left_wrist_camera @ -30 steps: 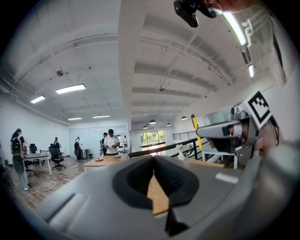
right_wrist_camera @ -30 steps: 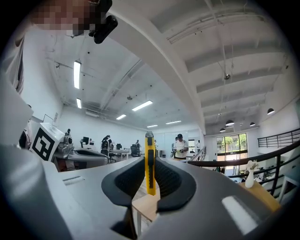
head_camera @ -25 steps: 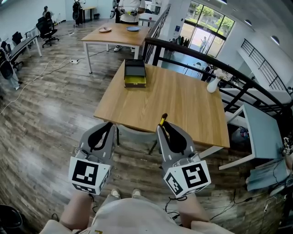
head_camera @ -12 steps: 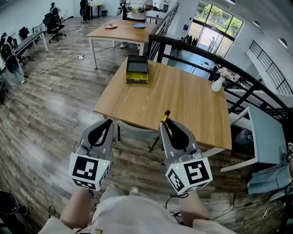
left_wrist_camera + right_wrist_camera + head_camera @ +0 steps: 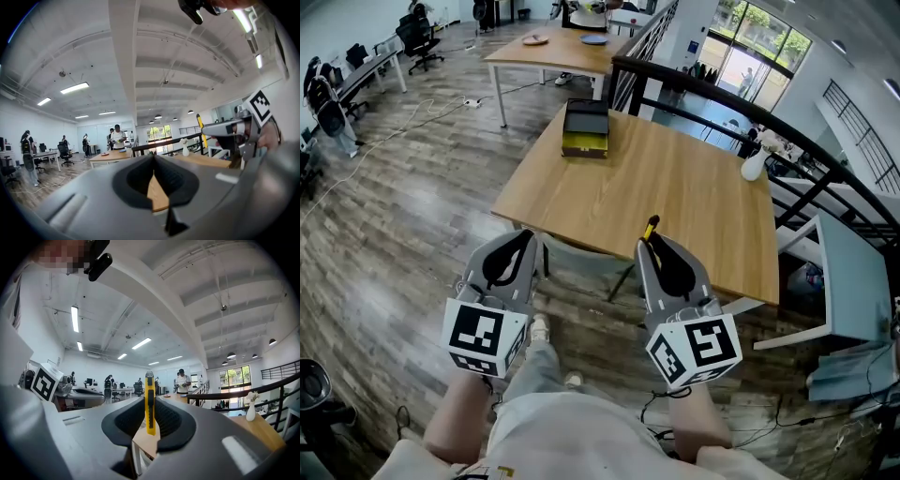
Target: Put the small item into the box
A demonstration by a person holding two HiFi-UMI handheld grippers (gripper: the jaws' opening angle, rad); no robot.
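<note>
Yellow plastic marks the one small item here: a slim yellow-and-black utility knife (image 5: 149,401), pinched upright between the jaws of your right hand-held gripper (image 5: 649,246), with its lower end hidden between the pads. You hold two hand-held grippers. The left hand-held gripper (image 5: 153,160) has its jaws pressed together on nothing. Both sit by the near edge of the single light wooden counter (image 5: 675,202). One dark rectangular box with a yellow-green side (image 5: 585,129) rests at the counter's far left edge, well apart from the knife; what lies inside it is too small to tell. One white vase (image 5: 754,167) stands at the far right edge.
</note>
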